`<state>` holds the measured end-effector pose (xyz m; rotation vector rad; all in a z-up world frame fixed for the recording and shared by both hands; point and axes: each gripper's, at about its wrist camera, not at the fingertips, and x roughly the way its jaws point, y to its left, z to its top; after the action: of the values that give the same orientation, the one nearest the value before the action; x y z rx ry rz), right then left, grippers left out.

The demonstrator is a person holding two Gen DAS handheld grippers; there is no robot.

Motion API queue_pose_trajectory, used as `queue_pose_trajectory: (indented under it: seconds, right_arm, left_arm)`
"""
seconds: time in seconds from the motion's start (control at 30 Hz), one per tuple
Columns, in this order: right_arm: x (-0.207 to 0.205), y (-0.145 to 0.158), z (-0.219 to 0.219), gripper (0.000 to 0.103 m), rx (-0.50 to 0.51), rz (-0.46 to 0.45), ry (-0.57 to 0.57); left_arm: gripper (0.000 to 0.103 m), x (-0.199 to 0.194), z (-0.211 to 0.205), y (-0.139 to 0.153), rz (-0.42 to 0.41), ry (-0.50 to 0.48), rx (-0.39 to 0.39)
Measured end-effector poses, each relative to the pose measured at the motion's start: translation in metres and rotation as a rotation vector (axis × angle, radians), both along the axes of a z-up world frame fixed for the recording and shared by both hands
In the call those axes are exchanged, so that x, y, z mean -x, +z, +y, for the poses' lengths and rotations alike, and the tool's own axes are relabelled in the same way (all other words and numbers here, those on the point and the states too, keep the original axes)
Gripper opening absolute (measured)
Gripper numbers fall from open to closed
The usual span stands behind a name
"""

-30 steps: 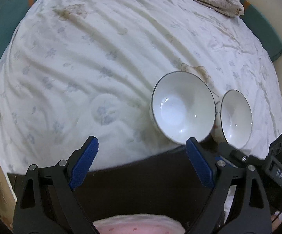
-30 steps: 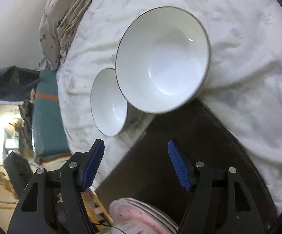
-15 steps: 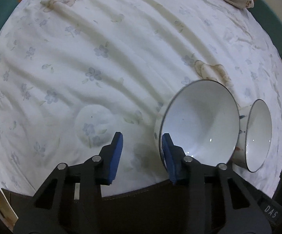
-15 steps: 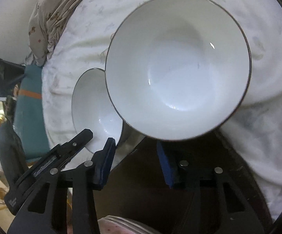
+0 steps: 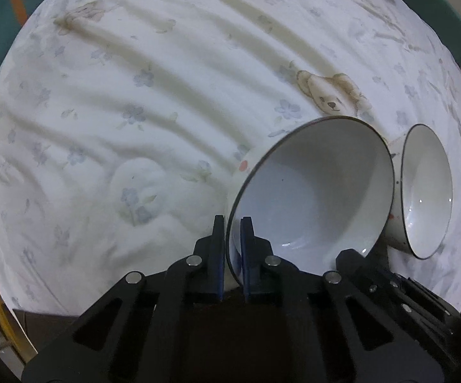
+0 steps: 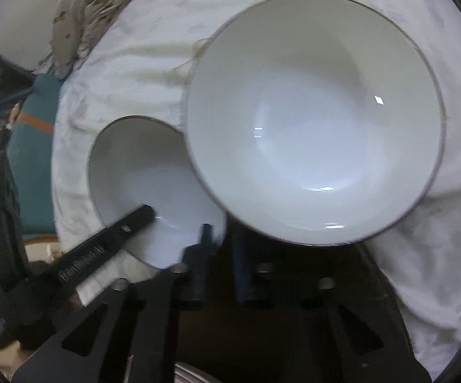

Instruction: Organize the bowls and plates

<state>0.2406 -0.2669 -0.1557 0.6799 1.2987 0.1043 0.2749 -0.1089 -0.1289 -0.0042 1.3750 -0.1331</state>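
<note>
Two white bowls with thin dark rims are seen on a bed: a large bowl [image 5: 313,198] and a small bowl [image 5: 426,191] just beside it, both tipped so their glossy insides face the cameras. The bed sheet [image 5: 153,102], printed with pale flowers and a bear, is spread wide to the left of the bowls; a dark board [image 6: 294,335] is seen at its near edge. The large bowl's near rim is pinched between the closed left tongs [image 5: 232,252]. The small bowl's rim is gripped by the right tongs [image 6: 222,261], narrowed around it, though this view is blurred.
</note>
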Motion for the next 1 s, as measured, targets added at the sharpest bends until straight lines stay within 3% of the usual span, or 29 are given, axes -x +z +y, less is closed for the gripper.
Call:
queue_pose_trajectory:
  seconds: [0.2,0.27,0.57,0.77,0.9,1.0]
  right_arm:
    - [0.008,0.014,0.006,0.01,0.021,-0.031,0.048]
    - [0.013,0.019,0.009,0.01,0.015,-0.026,0.064]
    - [0.041,0.023,0.022,0.01,-0.002,0.019,0.129]
    - [0.034,0.024,0.026,0.014,0.032,-0.004,0.137]
    - [0.031,0.021,0.03,0.015,0.03,-0.001,0.153]
    - [0.031,0.018,0.03,0.016,0.02,0.005,0.163]
  left_arm:
    - [0.01,0.032,0.015,0.014,0.035,-0.007,-0.008]
    - [0.012,0.045,0.021,0.016,0.087,-0.009,0.003]
    - [0.016,0.078,0.037,0.01,0.162,-0.001,-0.026]
    - [0.016,0.059,0.031,0.012,0.062,0.023,-0.063]
    - [0.016,0.052,0.042,0.001,0.099,0.072,0.0]
    - [0.01,0.054,0.035,0.0,0.098,0.027,-0.019]
